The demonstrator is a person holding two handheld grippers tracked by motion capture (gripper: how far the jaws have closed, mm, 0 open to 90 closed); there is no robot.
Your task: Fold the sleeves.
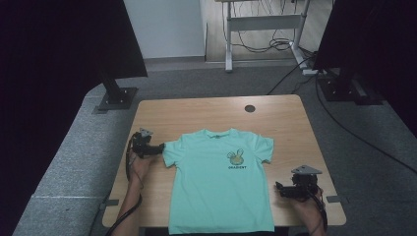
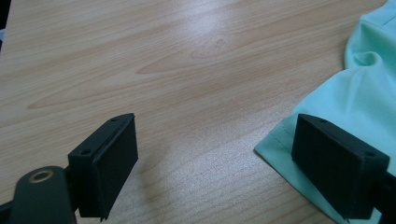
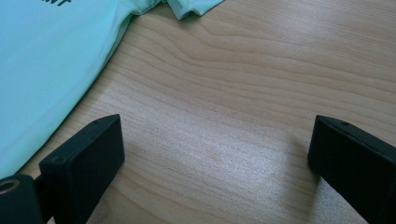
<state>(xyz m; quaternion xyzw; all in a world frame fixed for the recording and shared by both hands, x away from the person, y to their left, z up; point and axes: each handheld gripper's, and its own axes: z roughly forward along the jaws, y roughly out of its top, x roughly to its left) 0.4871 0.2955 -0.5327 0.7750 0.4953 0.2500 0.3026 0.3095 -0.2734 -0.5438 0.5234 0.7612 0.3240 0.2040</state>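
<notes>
A mint-green T-shirt point(image 1: 216, 189) lies flat, front up, on the wooden table point(image 1: 196, 115), with a small printed logo point(image 1: 236, 158) on its chest. My left gripper point(image 1: 160, 147) is at the shirt's left sleeve, jaws open. In the left gripper view point(image 2: 215, 140) one jaw stands over the hem of the sleeve point(image 2: 359, 93) and the other over bare wood. My right gripper point(image 1: 279, 189) rests near the table's front right, just right of the shirt's body. Its jaws point(image 3: 215, 135) are open over bare wood, with the shirt's edge point(image 3: 46, 60) to their left.
A round cable hole point(image 1: 250, 108) sits near the table's far edge. The shirt's lower hem reaches the table's front edge. Black stands point(image 1: 117, 96) flank the table on grey carpet. A white desk frame point(image 1: 263, 29) with loose cables stands behind.
</notes>
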